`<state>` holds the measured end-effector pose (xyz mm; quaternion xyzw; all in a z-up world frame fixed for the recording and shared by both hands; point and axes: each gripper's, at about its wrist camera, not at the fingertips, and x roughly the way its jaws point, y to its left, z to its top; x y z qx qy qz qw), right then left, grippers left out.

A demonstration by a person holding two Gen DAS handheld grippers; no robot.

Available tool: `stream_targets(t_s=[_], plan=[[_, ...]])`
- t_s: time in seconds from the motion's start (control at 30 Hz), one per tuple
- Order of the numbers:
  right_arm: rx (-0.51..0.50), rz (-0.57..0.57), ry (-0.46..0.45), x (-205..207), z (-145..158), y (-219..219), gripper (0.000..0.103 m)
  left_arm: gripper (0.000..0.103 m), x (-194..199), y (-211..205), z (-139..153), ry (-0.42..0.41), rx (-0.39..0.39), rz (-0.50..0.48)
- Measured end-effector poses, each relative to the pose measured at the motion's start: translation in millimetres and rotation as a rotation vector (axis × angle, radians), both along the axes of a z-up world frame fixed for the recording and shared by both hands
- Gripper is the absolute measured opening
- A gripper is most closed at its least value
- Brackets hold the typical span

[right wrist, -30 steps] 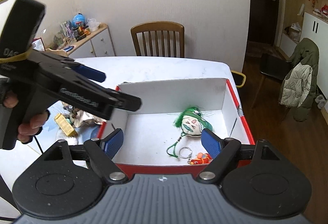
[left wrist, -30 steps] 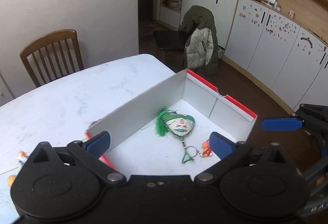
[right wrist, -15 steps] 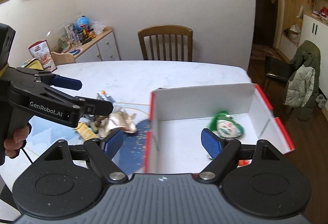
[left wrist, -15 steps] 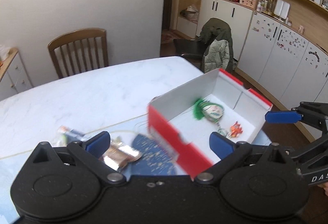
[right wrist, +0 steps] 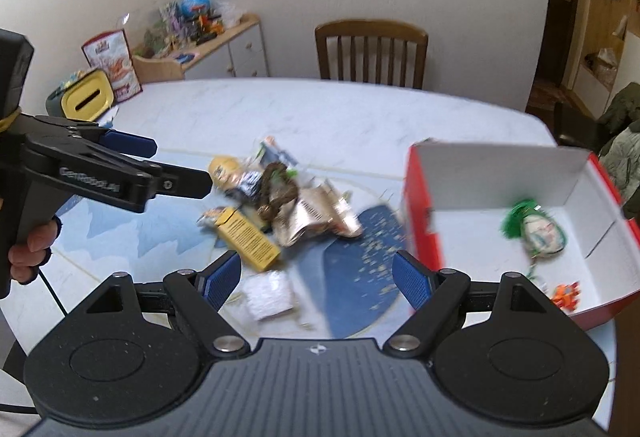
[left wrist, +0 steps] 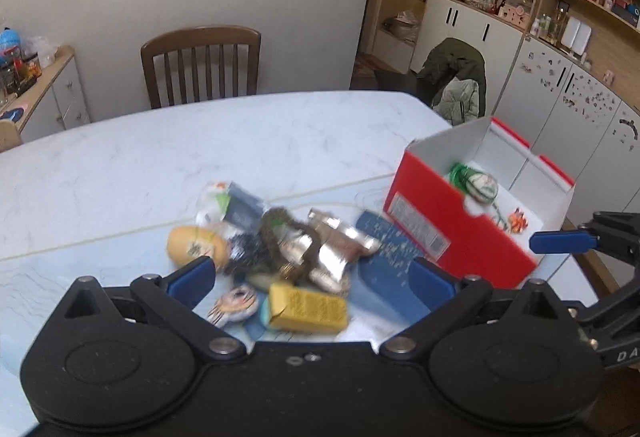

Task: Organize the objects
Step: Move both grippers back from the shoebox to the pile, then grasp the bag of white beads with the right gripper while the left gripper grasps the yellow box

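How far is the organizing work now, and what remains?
Done: the green-haired keychain and a small orange toy lie in the red box. In hand: nothing; the left gripper and right gripper are open. Left: the pile on the table, including the yellow box.

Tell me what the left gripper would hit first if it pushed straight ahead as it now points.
Probably the yellow box, the nearest item between the open left gripper fingers; depth is unclear.

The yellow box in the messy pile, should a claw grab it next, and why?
Probably yes: lower the open left claw onto the yellow rectangular box. It lies nearest, at the pile's edge with nothing on top, while the red-and-white cardboard box already holds only two small toys.
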<state>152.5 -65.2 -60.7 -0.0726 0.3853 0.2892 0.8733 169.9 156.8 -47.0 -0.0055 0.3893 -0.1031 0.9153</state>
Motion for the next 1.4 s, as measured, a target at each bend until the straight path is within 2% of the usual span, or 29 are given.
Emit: stream_targets(t_s=[0.2, 0.43, 0.57, 0.87, 0.97, 1.13, 1.4], plan=[[-0.023, 0.027, 0.042, -4.6, -26.0, 30.0, 0.083, 0.102, -4.7, 21.5, -22.0, 0.043, -0.024, 0.002], [-0.079, 0.053, 0.048, 0.2, -55.5, 53.3, 0.083, 0.101, 3.2, 24.3, -43.6, 0.058, -0.039, -0.045], [-0.117, 0.032, 0.077, 6.5, -74.5, 58.8, 0.083, 0.097, 14.1, 20.7, -58.3, 0.099, -0.053, -0.051], [-0.109, 0.038, 0.118, 15.0, -101.3, 67.3, 0.082, 0.097, 43.5, 16.1, -93.0, 0.220, -0.120, -0.048], [-0.109, 0.058, 0.118, 15.7, -106.7, 72.1, 0.081, 0.097, 50.0, 15.8, -101.7, 0.258, -0.153, -0.029], [-0.116, 0.074, 0.108, 19.3, -112.1, 77.4, 0.079, 0.090, 59.5, 19.5, -116.1, 0.329, -0.212, 0.036], [-0.149, 0.103, 0.092, 27.4, -120.2, 84.6, 0.072, 0.087, 70.8, 25.3, -120.5, 0.375, -0.315, 0.117]])
